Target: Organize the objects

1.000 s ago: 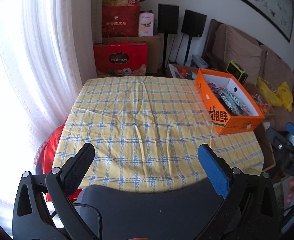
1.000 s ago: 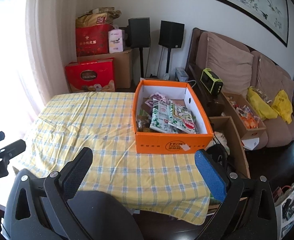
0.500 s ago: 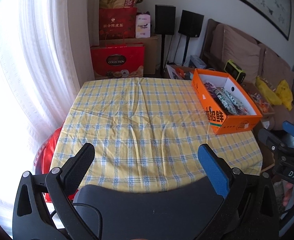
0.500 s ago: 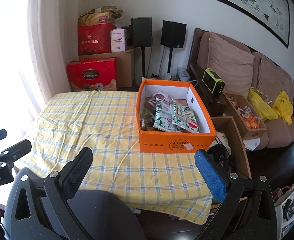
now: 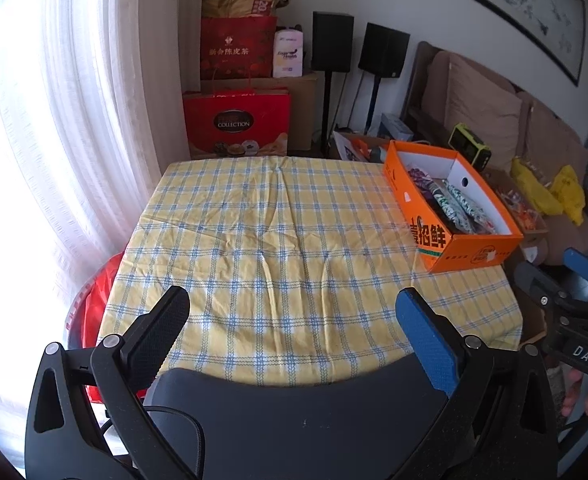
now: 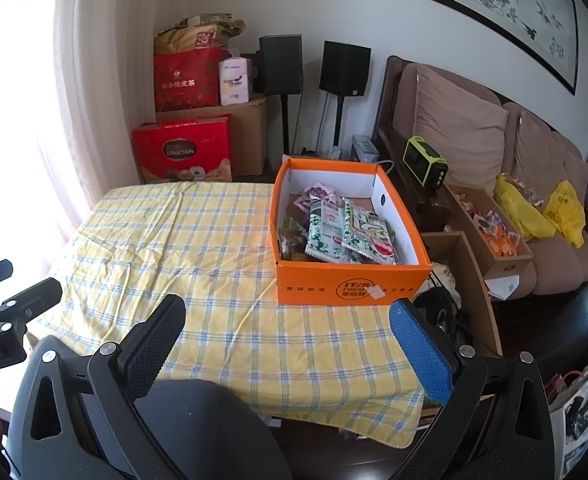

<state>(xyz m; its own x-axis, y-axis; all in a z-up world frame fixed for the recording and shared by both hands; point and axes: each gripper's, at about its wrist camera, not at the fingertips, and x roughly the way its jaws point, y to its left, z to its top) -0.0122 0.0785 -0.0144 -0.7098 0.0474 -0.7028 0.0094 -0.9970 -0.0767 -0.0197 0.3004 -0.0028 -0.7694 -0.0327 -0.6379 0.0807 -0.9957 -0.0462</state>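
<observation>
The snack packets lie heaped inside the orange box, which stands at the right edge of the table with its checked cloth; no loose items show on the cloth. This fits packets just gathered in, or packets waiting to be laid out. Both the left gripper and right gripper hover near the table's front edge, jaws spread wide and empty. Any reach into the box should, I judge, come from above, clear of its walls.

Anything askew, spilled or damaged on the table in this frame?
Nothing spilled or damaged. The orange box sits squarely on the right side of the tablecloth, snack packets piled loosely inside. The cloth is only creased. Both grippers, left and right, are open and empty.
</observation>
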